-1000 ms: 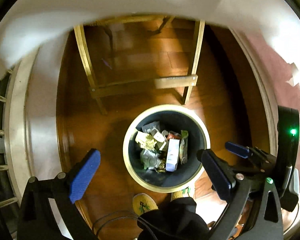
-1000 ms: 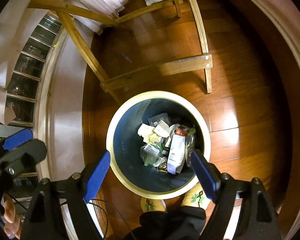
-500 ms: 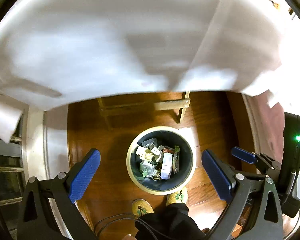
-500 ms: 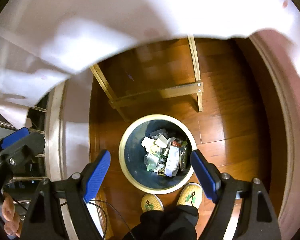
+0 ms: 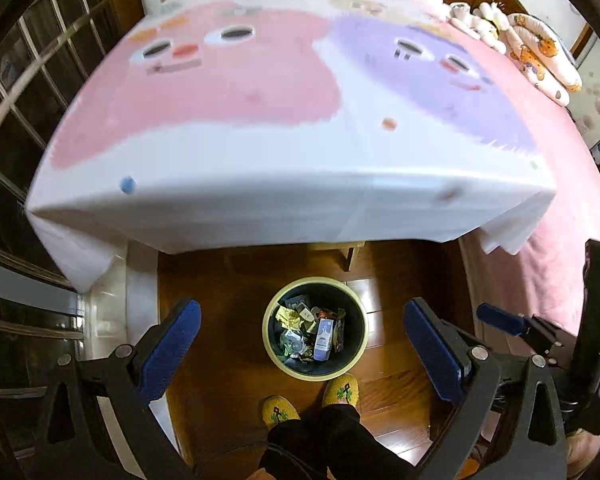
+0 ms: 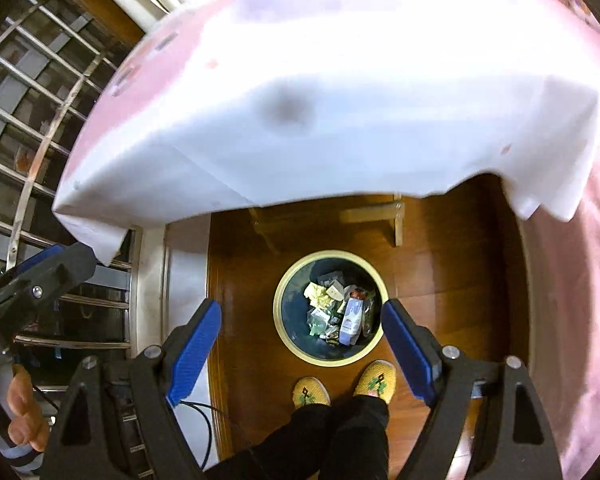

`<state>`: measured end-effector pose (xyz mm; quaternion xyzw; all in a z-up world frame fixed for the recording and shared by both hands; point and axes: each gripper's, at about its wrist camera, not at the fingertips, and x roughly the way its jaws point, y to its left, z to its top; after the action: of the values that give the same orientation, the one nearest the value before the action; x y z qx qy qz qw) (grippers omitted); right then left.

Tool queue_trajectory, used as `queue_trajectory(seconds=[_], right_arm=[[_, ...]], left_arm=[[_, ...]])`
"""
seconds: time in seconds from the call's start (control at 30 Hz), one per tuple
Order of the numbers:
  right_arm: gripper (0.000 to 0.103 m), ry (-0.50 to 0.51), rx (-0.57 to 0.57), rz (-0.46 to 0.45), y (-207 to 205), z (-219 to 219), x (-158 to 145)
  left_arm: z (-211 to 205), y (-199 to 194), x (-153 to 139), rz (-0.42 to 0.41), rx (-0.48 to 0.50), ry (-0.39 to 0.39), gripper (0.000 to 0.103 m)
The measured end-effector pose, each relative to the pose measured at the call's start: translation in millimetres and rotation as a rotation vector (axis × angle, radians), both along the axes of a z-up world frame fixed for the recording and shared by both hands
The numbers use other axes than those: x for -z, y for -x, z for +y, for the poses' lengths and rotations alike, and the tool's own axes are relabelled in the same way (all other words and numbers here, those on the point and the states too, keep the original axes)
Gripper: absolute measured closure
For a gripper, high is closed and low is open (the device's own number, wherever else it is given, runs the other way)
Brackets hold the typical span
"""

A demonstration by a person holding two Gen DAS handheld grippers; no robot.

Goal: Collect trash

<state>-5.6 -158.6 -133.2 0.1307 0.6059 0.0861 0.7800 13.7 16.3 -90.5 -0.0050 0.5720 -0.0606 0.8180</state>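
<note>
Both tongs [image 5: 300, 344] [image 6: 302, 344], wide open and empty, have risen higher above the bin [image 5: 315, 328].

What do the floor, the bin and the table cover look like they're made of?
Floor: glossy brown wood planks, with visible seams and sheen. Bin: dark inside with a cream rim, probably plastic, though hard to confirm. Table cover: thin white printed sheet with fold creases, cloth or plastic.

Wood floor [image 5: 220, 320], trash bin [image 5: 362, 354], table [image 5: 260, 140] clothed

Motion-blurred tablecloth [image 5: 284, 160], fisheye-bent edges, dim floor [image 5: 220, 360]
</note>
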Motion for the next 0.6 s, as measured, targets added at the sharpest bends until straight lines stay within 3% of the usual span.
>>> queue_trajectory(seconds=[0.4,0.6], right_arm=[[0.02,0.004,0.029,-0.152,-12.3,-7.9,-123.2],[0.02,0.01,0.039,-0.236,-18.9,-4.6,-163.1]], left_arm=[[4.4,10.4,-94.2,-0.122,0.008,-0.011,0.002],[4.3,6.8,-128.1,-0.183,-0.017,-0.012,0.002]])
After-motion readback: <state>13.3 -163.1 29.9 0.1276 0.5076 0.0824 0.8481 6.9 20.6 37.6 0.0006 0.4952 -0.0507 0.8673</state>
